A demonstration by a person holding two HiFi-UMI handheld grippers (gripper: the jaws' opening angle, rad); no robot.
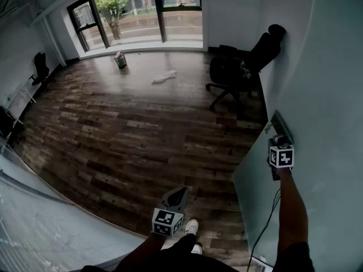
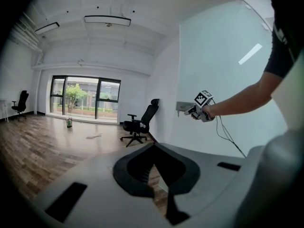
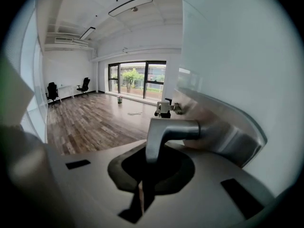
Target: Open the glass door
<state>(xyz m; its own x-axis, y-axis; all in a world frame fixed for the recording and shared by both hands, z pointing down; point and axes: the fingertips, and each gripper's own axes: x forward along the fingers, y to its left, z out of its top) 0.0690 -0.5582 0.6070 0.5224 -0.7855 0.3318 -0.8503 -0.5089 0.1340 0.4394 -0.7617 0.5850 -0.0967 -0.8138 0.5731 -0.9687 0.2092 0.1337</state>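
The frosted glass door [image 1: 255, 200] stands at my right, with a metal handle plate [image 1: 281, 127] on it. My right gripper [image 1: 277, 147] reaches the handle. In the right gripper view the silver lever handle [image 3: 167, 131] bends down into the jaws of my right gripper [image 3: 150, 156], which are shut on it. The left gripper view shows the same grip from the side, with the right gripper [image 2: 194, 111] at the plate [image 2: 182, 106]. My left gripper [image 1: 177, 196] hangs low in front of me over the floor, shut and empty, with its tips [image 2: 155, 148] together.
A black office chair [image 1: 241, 67] stands by the wall beyond the door. A can [image 1: 119, 59] and a white cloth [image 1: 163, 77] lie on the wood floor near the windows [image 1: 142, 10]. A glass partition [image 1: 34, 220] runs along the lower left. My shoes [image 1: 191, 226] show below.
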